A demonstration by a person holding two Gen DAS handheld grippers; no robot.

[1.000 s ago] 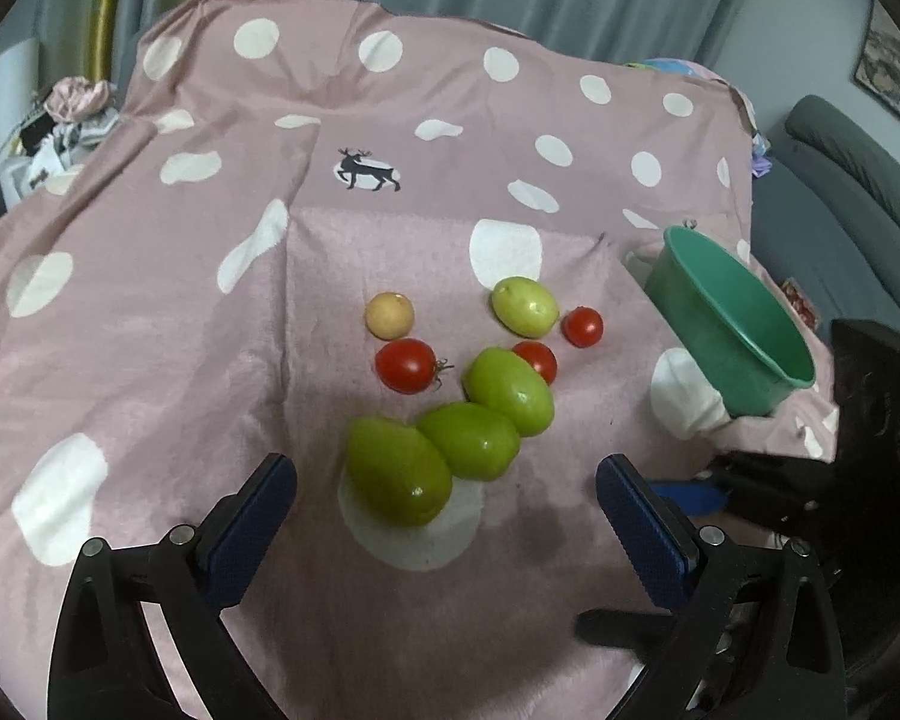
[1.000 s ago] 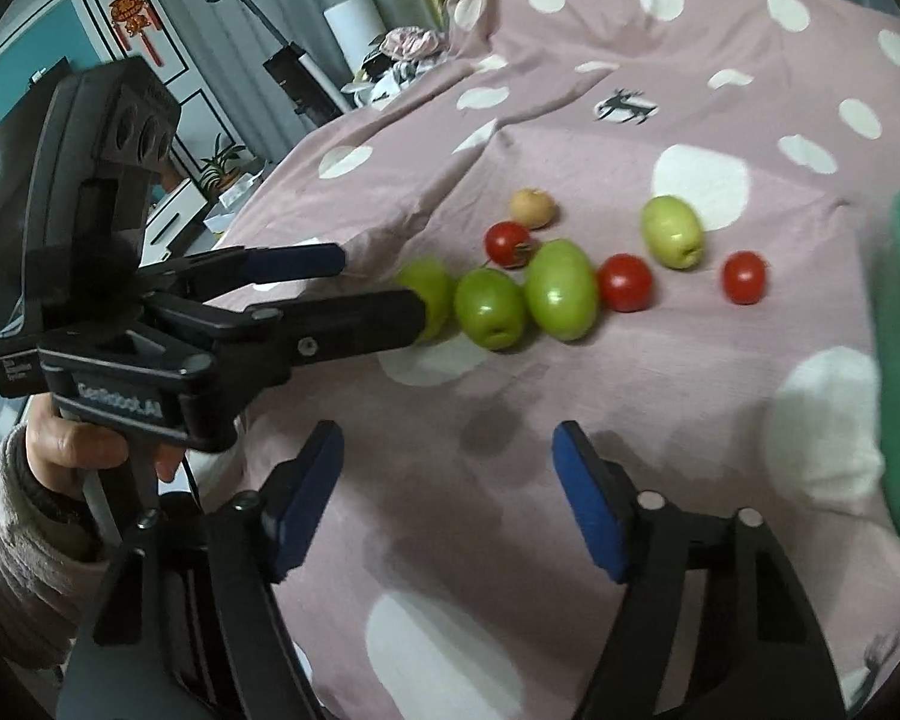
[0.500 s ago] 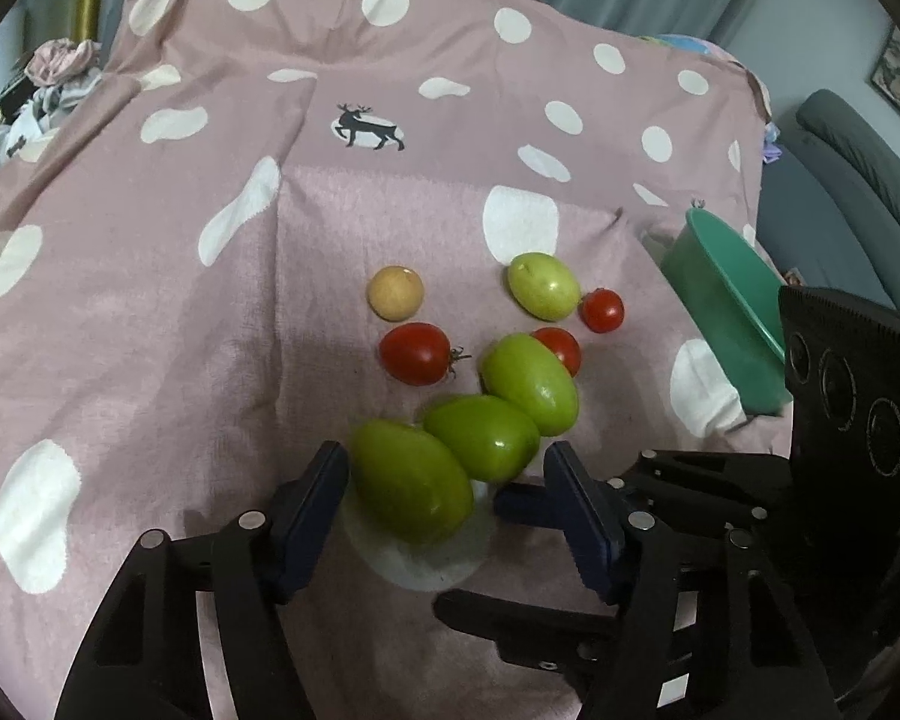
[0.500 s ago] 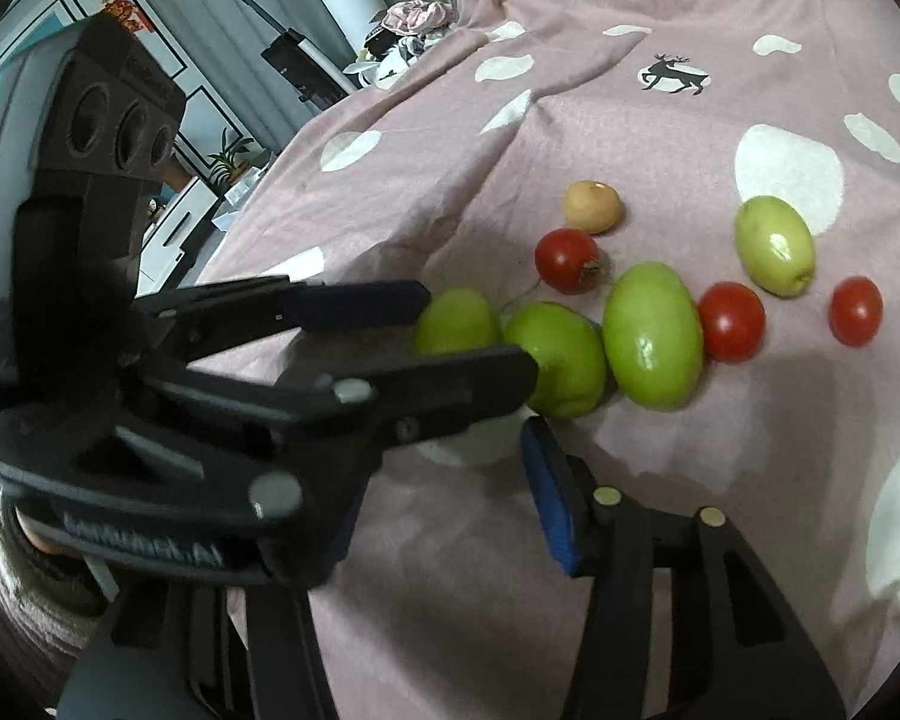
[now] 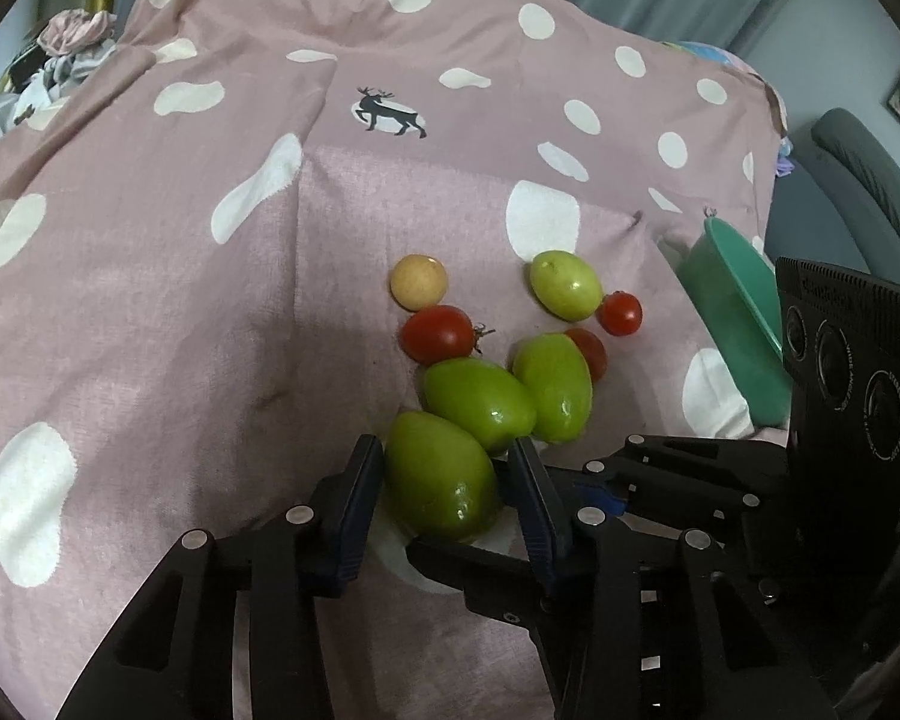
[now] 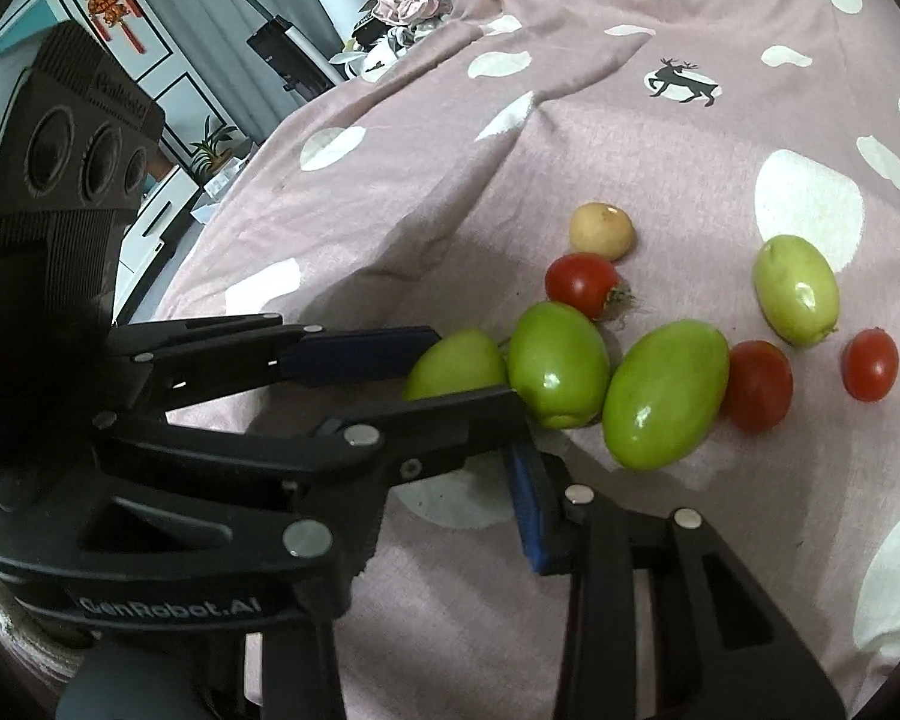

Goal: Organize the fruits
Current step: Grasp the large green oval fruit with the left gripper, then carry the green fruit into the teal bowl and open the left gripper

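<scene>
Several fruits lie on a pink dotted cloth [image 5: 150,312]. Three green ones touch in a row, with red tomatoes [image 5: 438,333], a beige round fruit [image 5: 418,282] and a paler green fruit [image 5: 564,294] beyond. My left gripper [image 5: 444,480] is closing on the nearest green fruit [image 5: 438,480], its blue pads against both sides. The same gripper [image 6: 471,369] and fruit [image 6: 456,360] show in the right wrist view. My right gripper [image 6: 444,480] sits just behind, jaws closing with no fruit between them. Its left finger is hidden behind the left gripper.
A teal bowl [image 5: 732,312] stands tilted at the cloth's right edge, with a grey sofa [image 5: 870,180] behind it. The second green fruit [image 5: 480,402] touches the gripped one. Clothes [image 5: 72,42] are piled at the far left. A sleeve [image 6: 6,630] holds the left gripper.
The left jaws narrowed from wide open onto the nearest green fruit as the gripper moved in. The right gripper slid in close beside the left one, its jaws also narrowing.
</scene>
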